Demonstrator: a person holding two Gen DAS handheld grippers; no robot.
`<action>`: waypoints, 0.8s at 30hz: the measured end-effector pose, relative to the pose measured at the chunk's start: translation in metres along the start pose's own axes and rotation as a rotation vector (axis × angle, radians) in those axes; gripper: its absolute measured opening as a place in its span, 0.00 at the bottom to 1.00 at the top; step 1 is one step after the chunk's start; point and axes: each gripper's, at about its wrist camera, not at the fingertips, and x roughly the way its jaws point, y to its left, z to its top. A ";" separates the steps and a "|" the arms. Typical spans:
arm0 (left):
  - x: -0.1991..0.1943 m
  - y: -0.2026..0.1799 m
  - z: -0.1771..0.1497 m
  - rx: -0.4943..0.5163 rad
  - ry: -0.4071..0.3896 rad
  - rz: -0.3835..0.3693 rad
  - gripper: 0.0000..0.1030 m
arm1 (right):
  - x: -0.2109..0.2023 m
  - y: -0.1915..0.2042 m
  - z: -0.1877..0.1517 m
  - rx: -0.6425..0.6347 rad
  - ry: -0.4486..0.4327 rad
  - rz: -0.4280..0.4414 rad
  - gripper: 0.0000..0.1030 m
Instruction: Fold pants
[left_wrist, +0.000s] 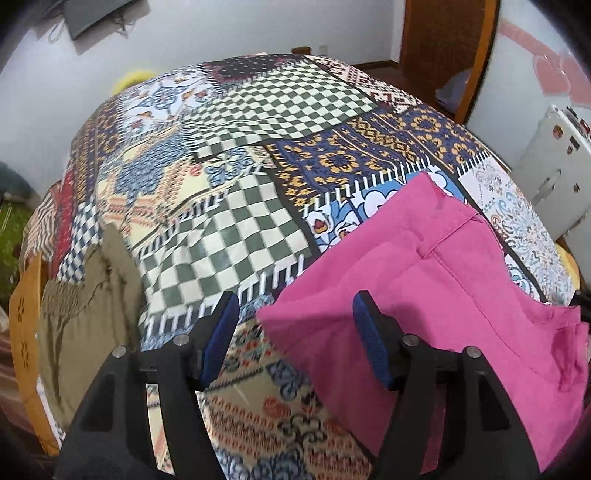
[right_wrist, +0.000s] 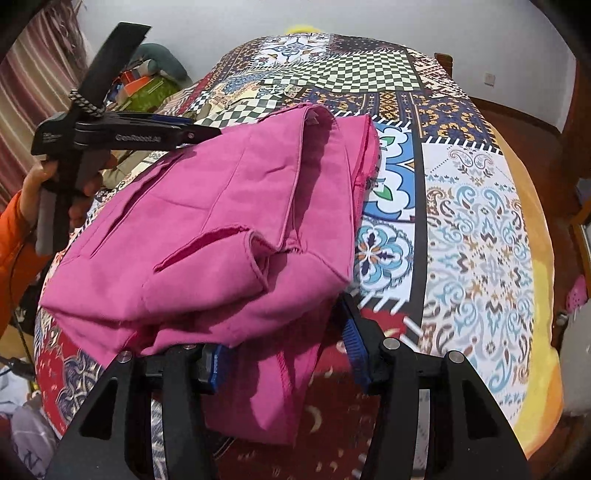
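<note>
Pink pants (left_wrist: 443, 295) lie folded in layers on the patchwork bedspread (left_wrist: 229, 229). In the left wrist view my left gripper (left_wrist: 293, 314) is open, its jaws spread wide, with the pants' left corner lying between the fingers and over the right finger. In the right wrist view the pants (right_wrist: 229, 221) form a thick bundle in front of my right gripper (right_wrist: 280, 325). Its jaws are open and pink cloth drapes between them, hiding the left fingertip. The left gripper (right_wrist: 199, 133) shows there too, at the bundle's far left edge.
Olive-khaki pants (left_wrist: 74, 325) hang over the bed's left edge by a wooden board. The bedspread (right_wrist: 472, 229) stretches away to the right and far side. A white fridge (left_wrist: 550, 162) and a wooden door (left_wrist: 443, 48) stand beyond the bed.
</note>
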 end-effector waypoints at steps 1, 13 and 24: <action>0.003 -0.002 0.001 0.012 -0.006 0.009 0.62 | 0.002 -0.001 0.003 0.002 0.001 -0.002 0.47; 0.006 0.010 -0.019 -0.002 0.038 -0.110 0.57 | 0.009 -0.009 0.014 -0.012 -0.006 -0.033 0.48; -0.026 -0.005 -0.048 0.048 0.048 -0.097 0.48 | -0.014 -0.022 0.005 0.028 -0.026 -0.114 0.50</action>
